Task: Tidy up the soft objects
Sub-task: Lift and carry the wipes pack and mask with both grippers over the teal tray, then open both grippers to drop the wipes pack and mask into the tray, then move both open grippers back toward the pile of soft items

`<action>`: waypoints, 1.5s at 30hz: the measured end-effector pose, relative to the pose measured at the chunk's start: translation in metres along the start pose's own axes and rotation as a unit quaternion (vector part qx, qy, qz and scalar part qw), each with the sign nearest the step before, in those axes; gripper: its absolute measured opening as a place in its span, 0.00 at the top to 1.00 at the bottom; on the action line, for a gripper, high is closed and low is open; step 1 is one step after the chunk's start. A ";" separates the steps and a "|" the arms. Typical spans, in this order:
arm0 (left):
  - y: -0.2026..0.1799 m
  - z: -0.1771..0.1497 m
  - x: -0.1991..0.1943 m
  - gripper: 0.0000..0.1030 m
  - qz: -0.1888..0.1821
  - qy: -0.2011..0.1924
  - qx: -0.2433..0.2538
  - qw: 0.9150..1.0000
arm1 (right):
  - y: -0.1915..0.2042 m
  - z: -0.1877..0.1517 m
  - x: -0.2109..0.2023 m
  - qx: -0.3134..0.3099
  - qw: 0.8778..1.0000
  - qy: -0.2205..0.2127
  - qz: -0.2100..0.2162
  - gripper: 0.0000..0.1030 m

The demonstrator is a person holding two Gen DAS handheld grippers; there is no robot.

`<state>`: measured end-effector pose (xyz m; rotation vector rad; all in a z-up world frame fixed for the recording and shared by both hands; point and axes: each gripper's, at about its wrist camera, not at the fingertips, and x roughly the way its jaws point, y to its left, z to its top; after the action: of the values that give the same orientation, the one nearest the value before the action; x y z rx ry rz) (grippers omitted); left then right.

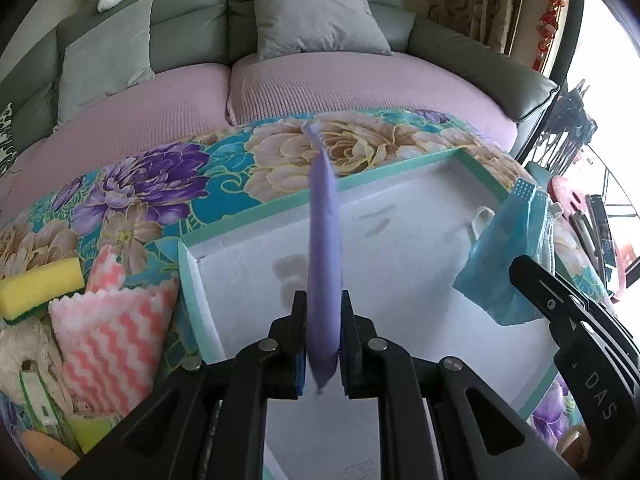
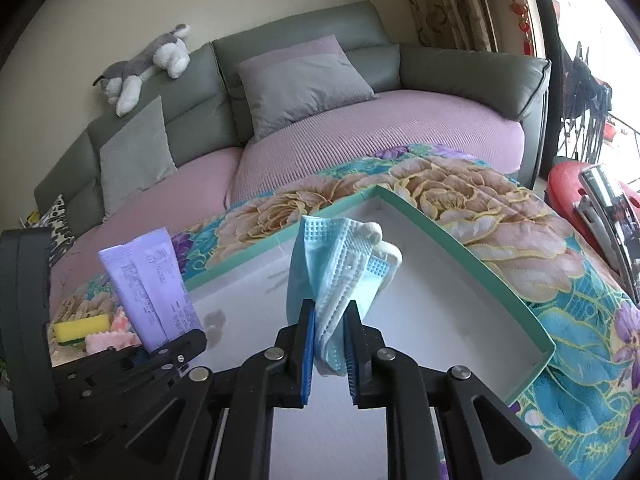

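lilac tube (image 1: pixel 324 248), pale blue mask (image 2: pixel 340 276), teal-rimmed white box (image 2: pixel 460 240).

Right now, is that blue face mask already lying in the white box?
No. The mask hangs pinched between the fingers of the right hand-held gripper, held above the box floor.

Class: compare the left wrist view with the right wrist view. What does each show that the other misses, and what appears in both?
Only the left wrist view shows the whole pink zigzag cloth and the lace item beside it. Only the right wrist view shows the printed flat face of the purple tube; the left sees it edge-on. Both show the blue face mask, the white box, the yellow sponge and the sofa.
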<state>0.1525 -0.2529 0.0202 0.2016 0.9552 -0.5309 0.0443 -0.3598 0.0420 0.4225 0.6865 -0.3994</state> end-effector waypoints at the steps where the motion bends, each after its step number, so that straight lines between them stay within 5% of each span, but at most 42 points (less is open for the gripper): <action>1: 0.000 -0.001 0.000 0.79 0.004 0.003 0.000 1.000 | -0.001 -0.001 0.001 0.001 1.000 0.004 -0.002 0.84; 3: 0.000 -0.003 -0.002 0.62 0.010 0.002 0.001 1.000 | -0.003 -0.001 0.003 0.005 1.000 0.010 -0.002 0.84; 7: 0.004 -0.007 -0.010 0.55 0.017 -0.007 -0.002 1.000 | -0.003 -0.001 0.003 0.000 1.000 0.015 -0.010 0.82; 12: 0.018 -0.011 -0.023 0.46 0.029 -0.015 -0.021 0.999 | 0.000 -0.001 0.001 -0.011 1.000 0.016 -0.019 0.61; 14: 0.024 -0.014 -0.029 0.44 0.035 -0.021 -0.030 0.999 | 0.001 -0.001 -0.001 -0.014 1.000 0.011 -0.022 0.38; 24: 0.058 -0.028 -0.049 0.25 0.057 -0.036 -0.080 0.994 | 0.009 0.000 -0.002 -0.032 0.999 0.017 -0.035 0.21; 28: 0.074 -0.036 -0.054 0.18 0.071 -0.038 -0.106 0.991 | 0.012 -0.001 -0.003 -0.038 0.999 0.016 -0.028 0.00; 35: 0.099 -0.052 -0.071 0.18 0.078 -0.056 -0.146 0.985 | 0.023 -0.003 -0.011 -0.057 0.998 0.018 -0.022 0.00; 39: 0.111 -0.061 -0.084 0.05 0.078 -0.074 -0.157 0.982 | 0.033 -0.006 -0.022 -0.077 0.997 0.018 -0.019 0.00; 45: 0.127 -0.075 -0.109 0.05 0.096 -0.110 -0.167 0.975 | 0.059 -0.015 -0.041 -0.099 0.994 0.028 0.025 0.00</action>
<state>0.1136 -0.0775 0.0585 -0.0678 0.7836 -0.2026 0.0359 -0.2938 0.0734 0.2625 0.7612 -0.2694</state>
